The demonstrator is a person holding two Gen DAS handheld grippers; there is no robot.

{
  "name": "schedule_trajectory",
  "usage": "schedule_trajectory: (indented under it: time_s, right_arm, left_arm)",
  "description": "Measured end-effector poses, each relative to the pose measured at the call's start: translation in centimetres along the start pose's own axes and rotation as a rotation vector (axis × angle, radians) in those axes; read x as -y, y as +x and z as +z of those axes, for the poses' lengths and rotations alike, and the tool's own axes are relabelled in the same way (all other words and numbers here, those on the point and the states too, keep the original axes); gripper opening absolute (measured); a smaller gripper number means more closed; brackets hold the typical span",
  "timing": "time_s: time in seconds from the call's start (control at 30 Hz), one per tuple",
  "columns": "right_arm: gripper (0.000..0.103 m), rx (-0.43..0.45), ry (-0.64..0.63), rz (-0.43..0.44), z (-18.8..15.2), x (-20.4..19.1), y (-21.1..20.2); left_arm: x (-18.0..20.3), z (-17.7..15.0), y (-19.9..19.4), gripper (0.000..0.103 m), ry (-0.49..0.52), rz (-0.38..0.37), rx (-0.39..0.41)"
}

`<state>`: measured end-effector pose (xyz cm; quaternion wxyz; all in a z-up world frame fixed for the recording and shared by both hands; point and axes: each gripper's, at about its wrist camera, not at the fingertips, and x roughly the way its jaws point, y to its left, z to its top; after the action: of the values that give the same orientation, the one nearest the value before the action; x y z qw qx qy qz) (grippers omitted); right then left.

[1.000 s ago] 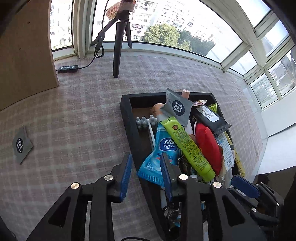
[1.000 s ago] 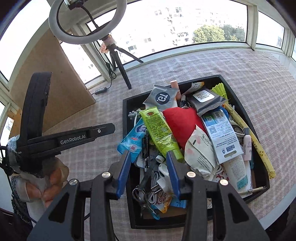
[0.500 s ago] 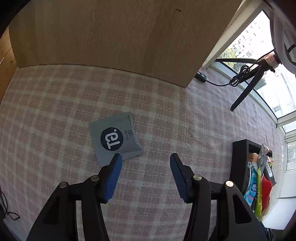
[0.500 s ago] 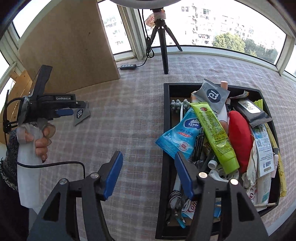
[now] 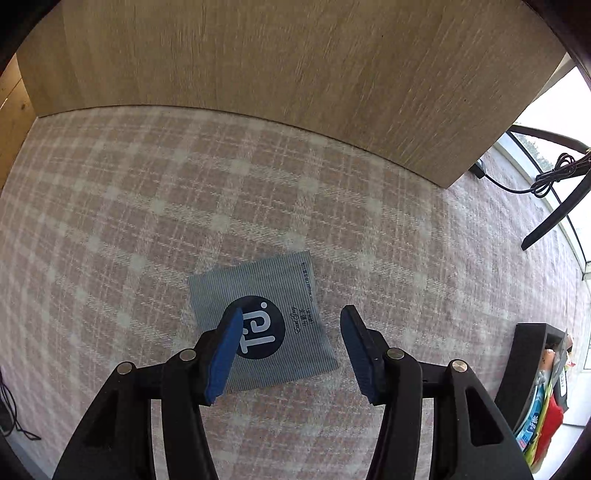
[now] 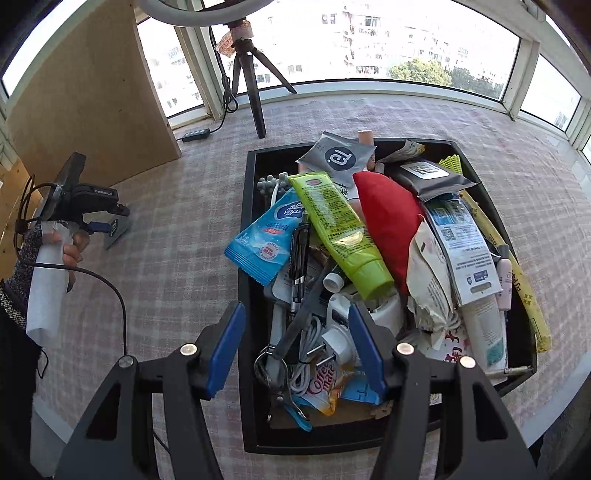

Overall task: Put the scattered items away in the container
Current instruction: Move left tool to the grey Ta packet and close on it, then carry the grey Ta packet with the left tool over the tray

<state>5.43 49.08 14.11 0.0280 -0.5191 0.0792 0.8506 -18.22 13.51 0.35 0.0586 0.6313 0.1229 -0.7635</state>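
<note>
My left tool (image 5: 291,343) has swung from the black rectangular tray (image 6: 246,236) to the flat grey foil sachet (image 5: 258,321) mid-bench, jaws just opened astride it, ungripped. I'd pinch its raised edge. Right tool (image 6: 295,341) gapes empty.

A pink and white checked cloth (image 5: 258,192) covers the whole surface. At its far left a wooden board (image 6: 85,107) stands upright on the cloth. Just right of the board, a black tripod (image 6: 255,92) stands at the far edge by the windows (image 6: 369,40), with a ring light (image 6: 199,11) above it. A black power strip (image 6: 195,134) lies near the tripod's foot, its cable running up toward the stand. Beyond the glass are buildings and trees (image 6: 443,74).
</note>
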Motion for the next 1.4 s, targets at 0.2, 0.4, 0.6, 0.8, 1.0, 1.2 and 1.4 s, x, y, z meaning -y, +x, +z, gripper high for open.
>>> schedule_trajectory:
  time_s: [0.2, 0.4, 0.6, 0.8, 1.0, 1.2, 1.4]
  right_arm:
    - [0.057, 0.004, 0.072, -0.013, -0.5, 2.7, -0.6]
    - [0.057, 0.018, 0.122, -0.009, -0.6, 4.1, -0.8]
    - [0.057, 0.017, 0.126, -0.010, -1.1, 4.0, -0.8]
    - [0.057, 0.018, 0.169, -0.004, -1.5, 4.8, -0.8]
    - [0.057, 0.043, 0.170, -0.019, -1.6, 5.1, -1.5]
    - [0.057, 0.056, 0.180, -0.021, -1.6, 5.4, -2.0]
    - [0.057, 0.067, 0.188, -0.025, -2.4, 6.1, -2.9]
  left_arm:
    - [-0.4, -0.5, 0.5, 0.053, -0.006, 0.078, -0.001]
    - [-0.7, -1.4, 0.6, 0.055, 0.023, 0.111, 0.009]
    - [0.2, -2.4, 0.3, 0.033, 0.117, 0.101, 0.038]
    - [-0.7, -2.7, -0.2, 0.011, 0.081, 0.013, 0.025]
    - [-1.1, -3.9, -1.3, 0.006, 0.070, -0.005, 0.031]
    - [0.4, -5.5, -3.5, 0.005, 0.111, -0.016, 0.066]
    - [3.9, -5.8, -6.0, 0.004, 0.163, -0.043, 0.098]
